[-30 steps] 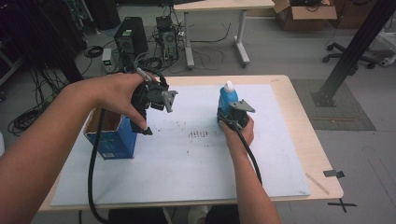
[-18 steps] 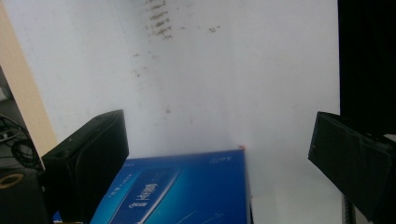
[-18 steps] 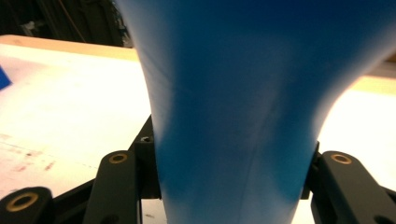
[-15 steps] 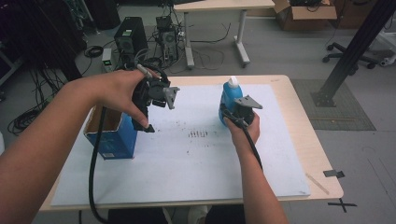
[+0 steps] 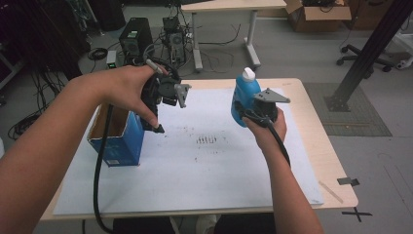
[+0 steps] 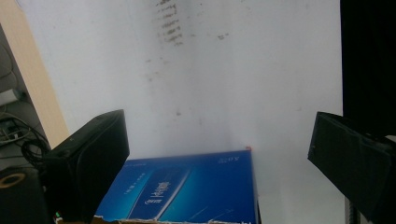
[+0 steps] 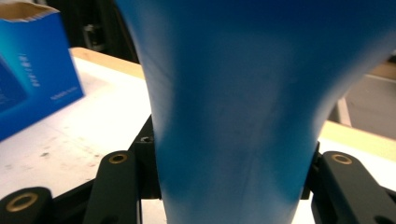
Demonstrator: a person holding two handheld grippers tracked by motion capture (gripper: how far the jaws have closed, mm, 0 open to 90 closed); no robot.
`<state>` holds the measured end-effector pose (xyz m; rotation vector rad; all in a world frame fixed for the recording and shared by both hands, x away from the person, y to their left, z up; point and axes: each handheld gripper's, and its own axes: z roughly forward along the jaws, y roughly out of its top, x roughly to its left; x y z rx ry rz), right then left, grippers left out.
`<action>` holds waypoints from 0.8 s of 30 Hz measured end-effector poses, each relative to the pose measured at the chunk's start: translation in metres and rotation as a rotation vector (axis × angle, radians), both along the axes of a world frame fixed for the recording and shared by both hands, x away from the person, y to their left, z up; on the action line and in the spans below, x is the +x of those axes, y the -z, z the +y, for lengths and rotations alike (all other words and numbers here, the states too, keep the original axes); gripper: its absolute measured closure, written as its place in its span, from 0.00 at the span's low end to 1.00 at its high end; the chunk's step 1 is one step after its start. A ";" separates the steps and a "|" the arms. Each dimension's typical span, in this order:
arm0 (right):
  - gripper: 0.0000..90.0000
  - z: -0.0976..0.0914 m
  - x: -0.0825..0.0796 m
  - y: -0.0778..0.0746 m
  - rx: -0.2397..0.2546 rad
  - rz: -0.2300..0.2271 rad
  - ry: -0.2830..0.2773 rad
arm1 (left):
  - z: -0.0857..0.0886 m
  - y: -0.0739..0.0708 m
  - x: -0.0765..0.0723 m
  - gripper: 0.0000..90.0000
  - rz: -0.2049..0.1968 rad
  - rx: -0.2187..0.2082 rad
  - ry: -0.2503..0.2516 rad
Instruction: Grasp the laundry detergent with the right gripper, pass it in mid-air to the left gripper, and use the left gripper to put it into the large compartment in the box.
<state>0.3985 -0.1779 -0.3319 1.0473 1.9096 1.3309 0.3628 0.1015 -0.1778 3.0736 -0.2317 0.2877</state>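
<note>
A blue bottle (image 5: 245, 92) with a white cap hangs upright above the right side of the white sheet (image 5: 195, 175), and my right gripper (image 5: 245, 111) is shut on its lower body. In the right gripper view the bottle (image 7: 233, 102) stands between both black jaws of that gripper (image 7: 231, 186). An open-topped blue box (image 5: 118, 139) stands at the sheet's left edge. My left gripper (image 5: 155, 119) hovers just above and right of it, pointing down. In the left gripper view its jaws (image 6: 219, 126) stand wide open, with the blue box (image 6: 187, 191) below them.
The white sheet covers most of the wooden table (image 5: 336, 190) and has dark specks near its middle (image 5: 207, 140). Beyond the far edge a computer tower (image 5: 134, 41), cables and another table (image 5: 224, 7) stand on the floor.
My right gripper has lifted the blue bottle up off the sheet and a little towards the far side. The left gripper has stayed above the box.
</note>
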 end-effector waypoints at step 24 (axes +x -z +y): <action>0.51 -0.007 -0.038 -0.009 -0.143 0.032 -0.534 | -0.011 -0.003 -0.003 0.06 0.015 0.010 0.005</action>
